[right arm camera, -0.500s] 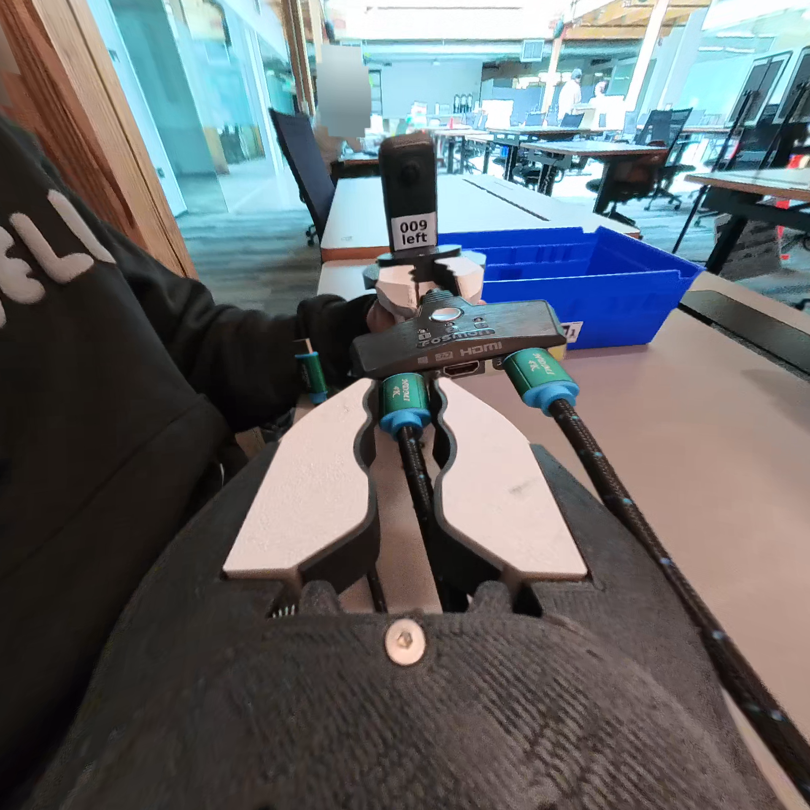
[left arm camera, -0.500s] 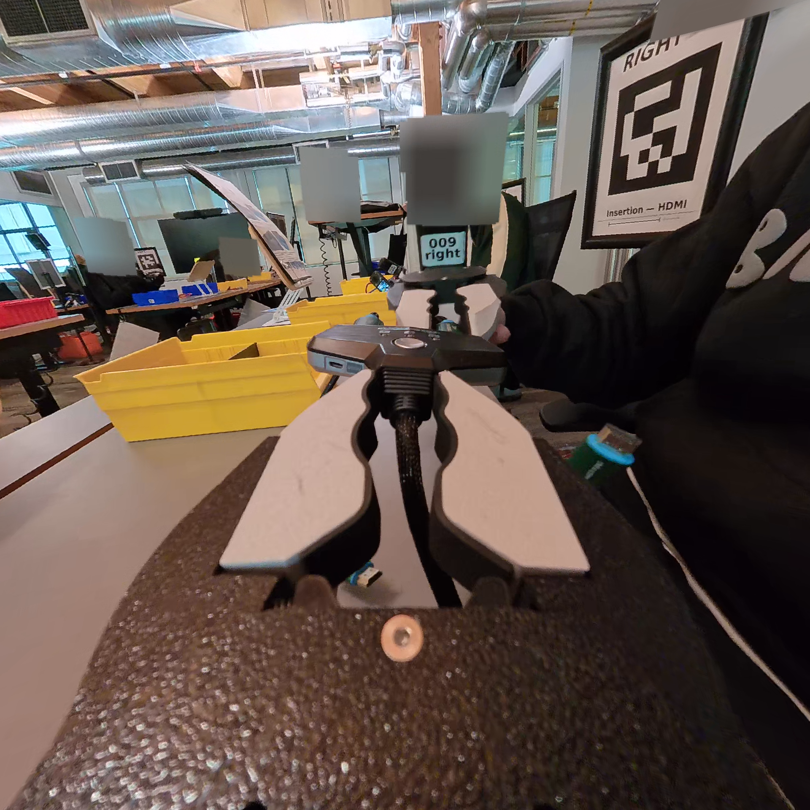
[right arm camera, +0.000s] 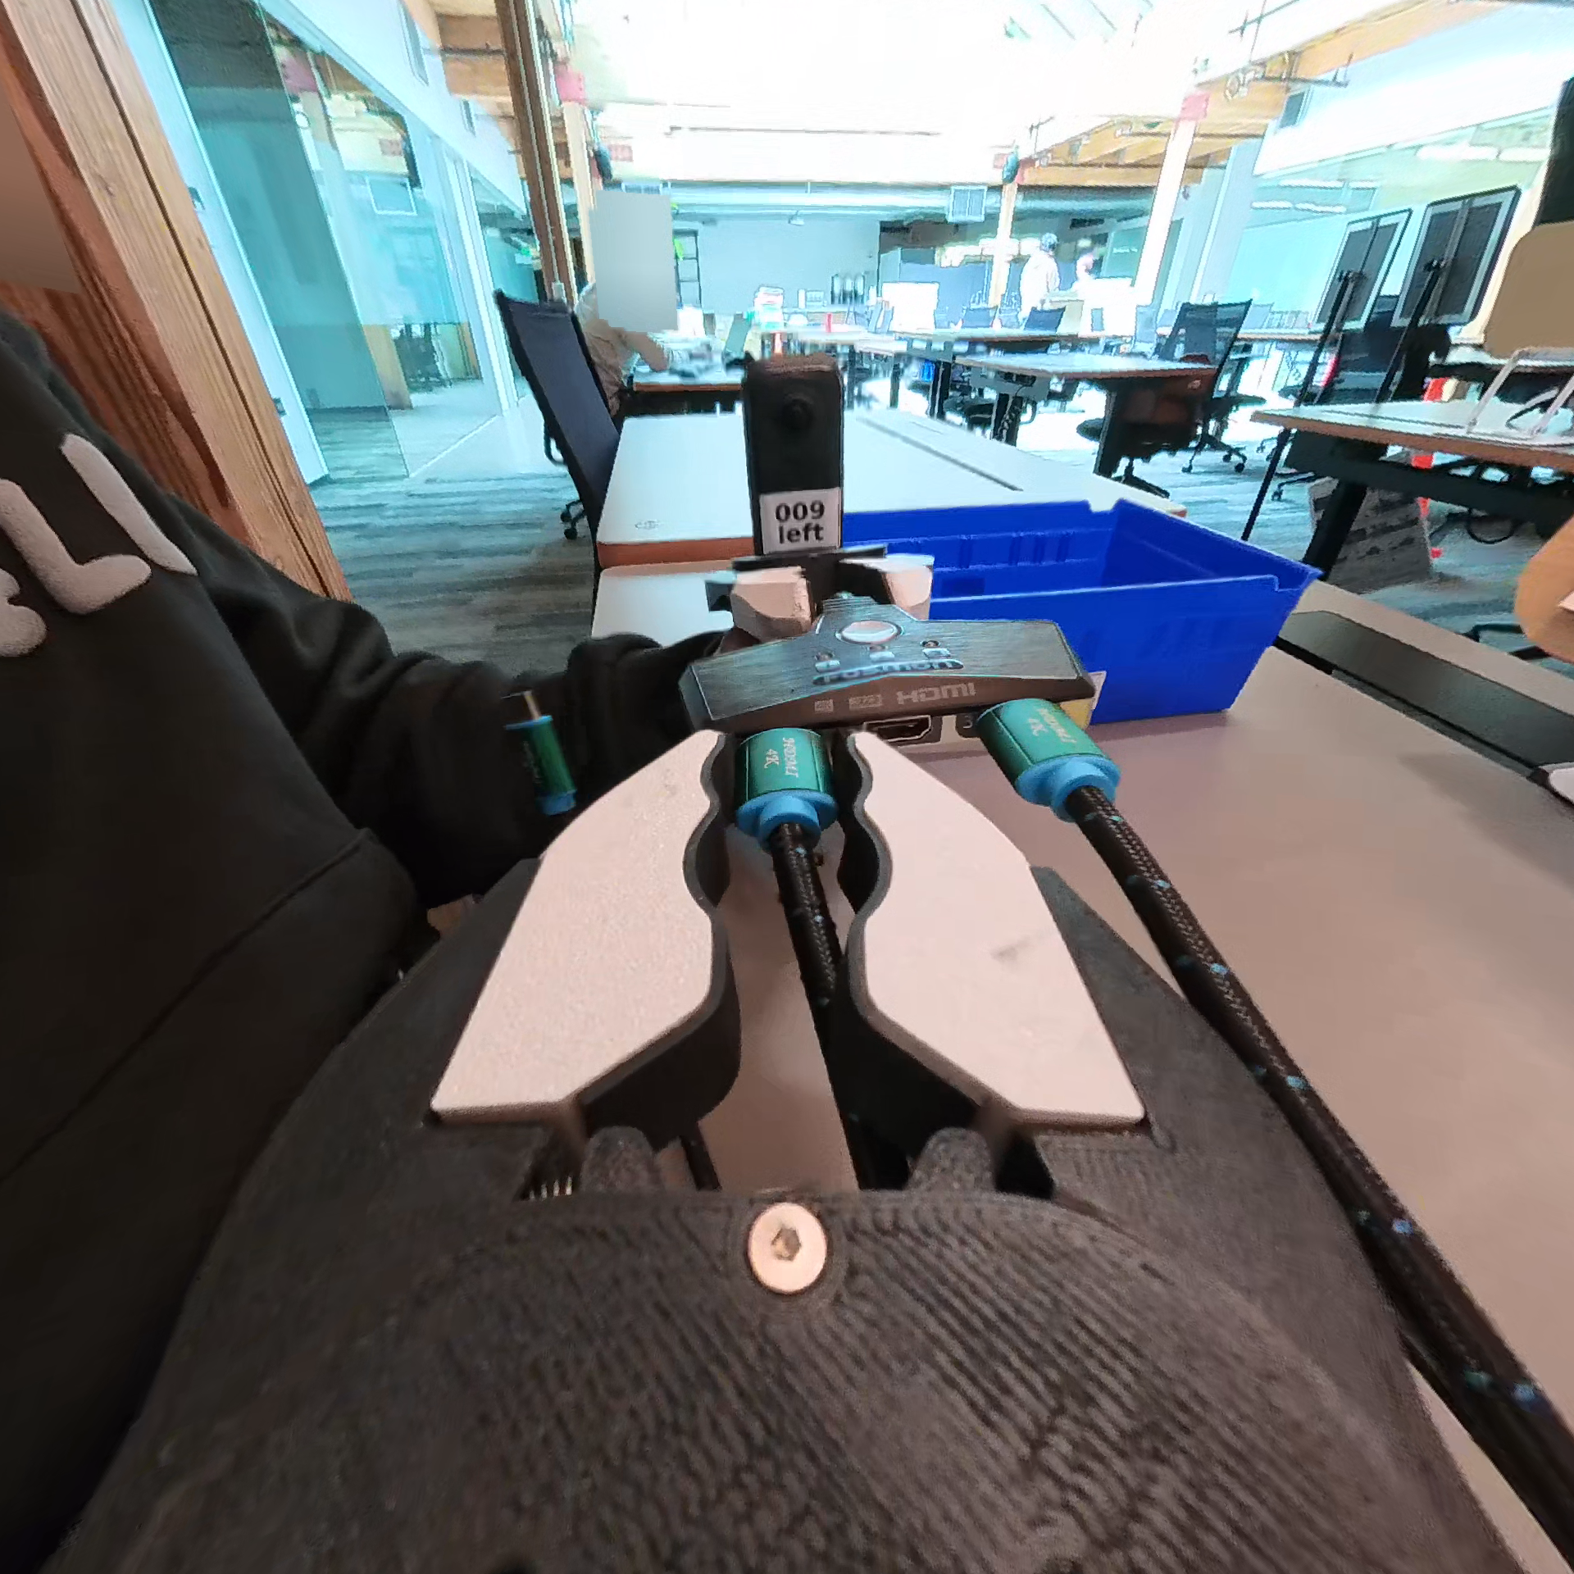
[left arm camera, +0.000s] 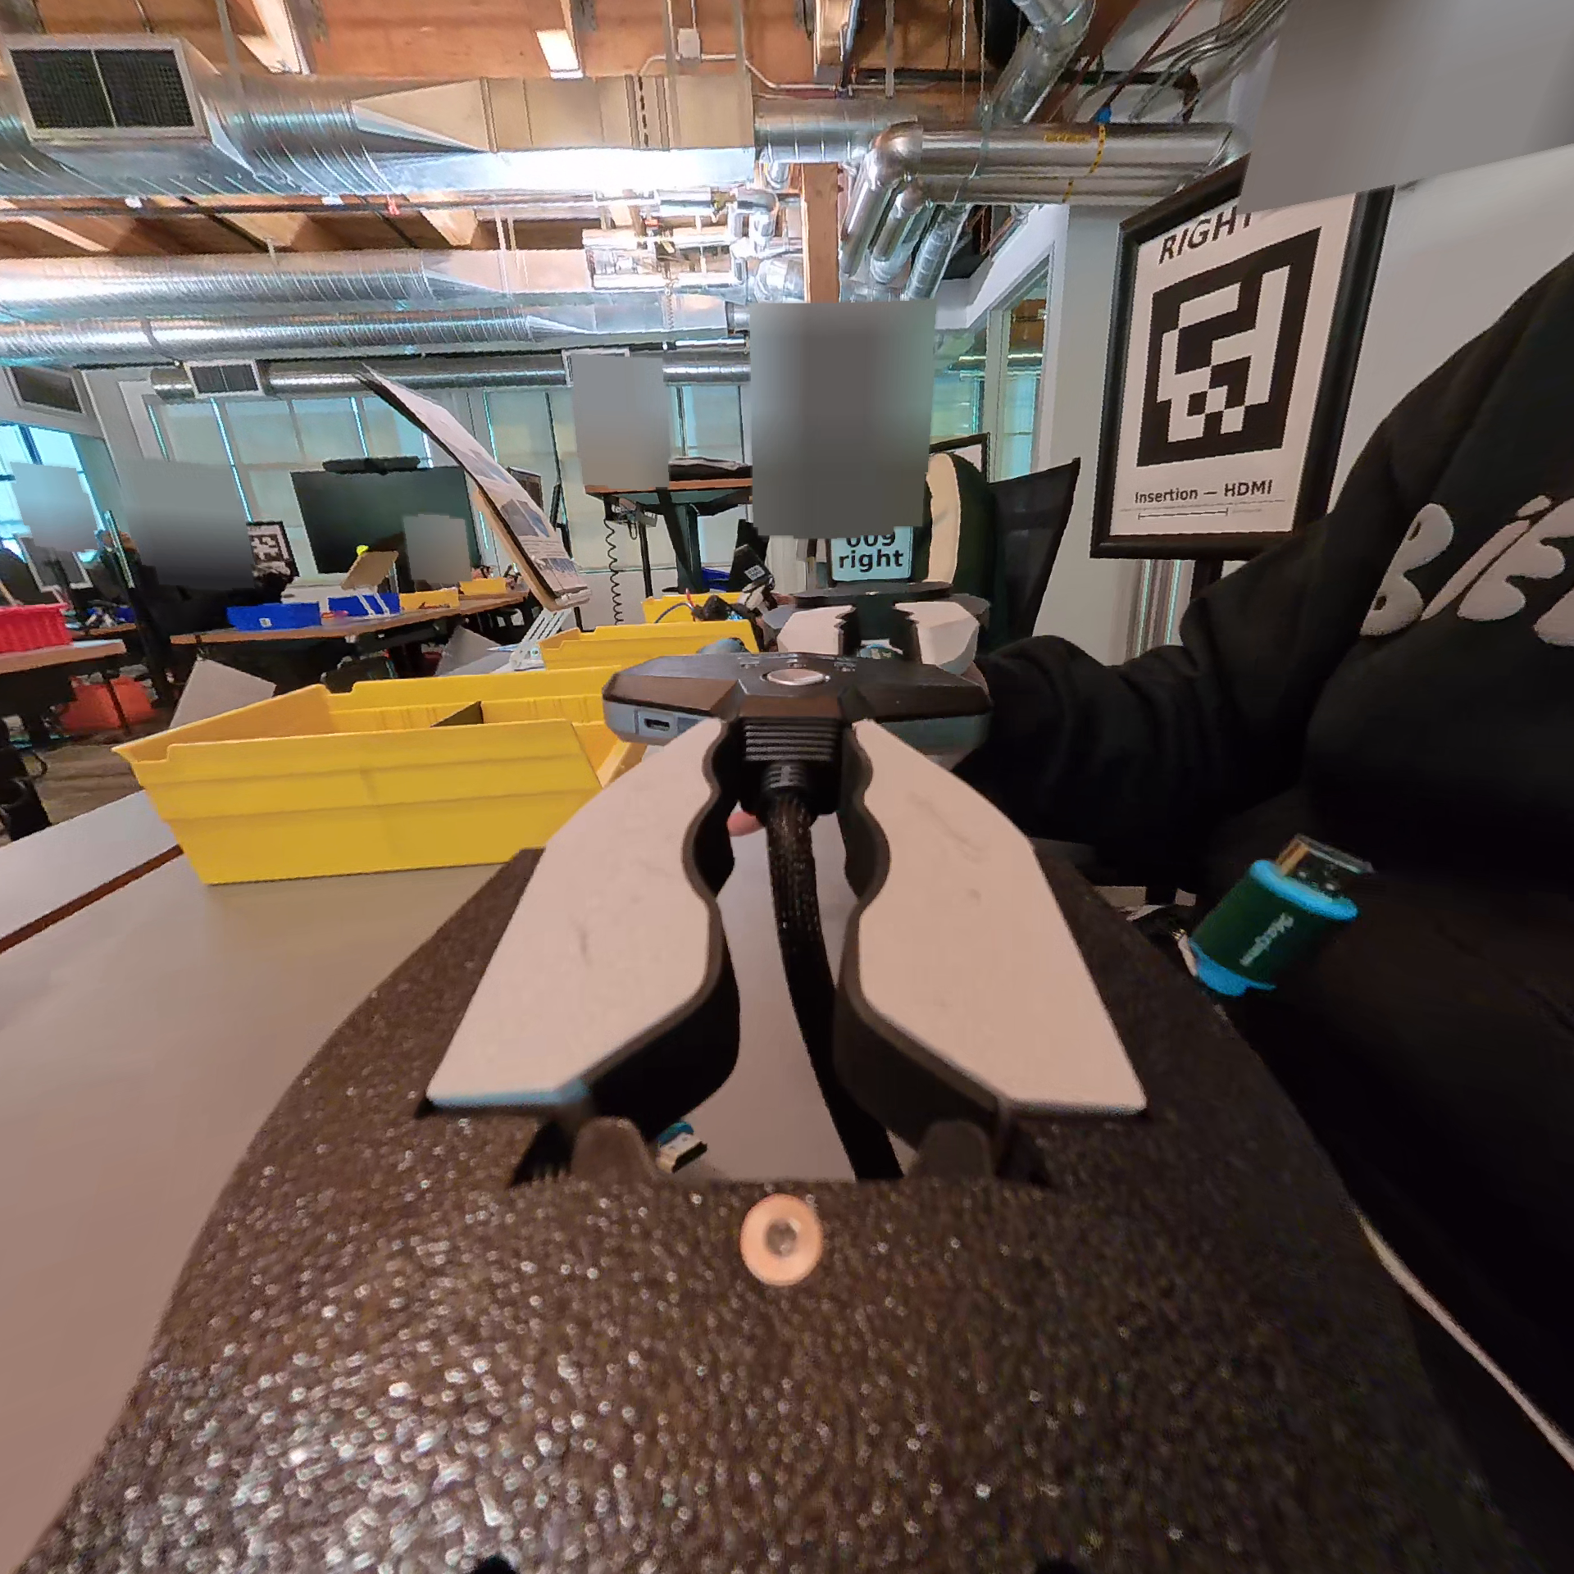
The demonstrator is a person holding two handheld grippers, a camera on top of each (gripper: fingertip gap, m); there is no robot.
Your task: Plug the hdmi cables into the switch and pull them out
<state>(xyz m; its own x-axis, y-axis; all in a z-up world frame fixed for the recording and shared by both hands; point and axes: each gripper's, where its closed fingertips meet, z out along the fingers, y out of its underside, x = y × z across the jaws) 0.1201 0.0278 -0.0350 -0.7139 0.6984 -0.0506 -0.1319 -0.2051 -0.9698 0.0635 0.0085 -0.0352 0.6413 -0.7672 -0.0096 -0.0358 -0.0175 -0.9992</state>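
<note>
The dark HDMI switch [left arm camera: 796, 686] is held in the air between my two grippers. My left gripper [left arm camera: 785, 749] is shut on the ribbed neck of the switch's own black braided cable [left arm camera: 796, 894]. My right gripper [right arm camera: 784, 758] is shut on a green HDMI plug [right arm camera: 782, 762] that sits in the left port of the switch [right arm camera: 886, 673]. A second green plug [right arm camera: 1043, 749] sits in the right port. The middle port [right arm camera: 899, 728] is empty. A third green plug [left arm camera: 1278, 928] hangs loose by the person's black sweater, and it also shows in the right wrist view [right arm camera: 545, 758].
Yellow bins [left arm camera: 366, 766] stand on the grey table [left arm camera: 170, 1022] to the left. A blue bin [right arm camera: 1107, 579] stands behind the switch. The person's black sleeves [left arm camera: 1192, 724] flank the switch. The second plug's braided cable [right arm camera: 1235, 1022] trails over the table. A framed marker sign [left arm camera: 1226, 366] stands behind.
Both grips hold as before and the switch has barely moved. The loose green plug by the sweater has shifted a little to the right in the left wrist view.
</note>
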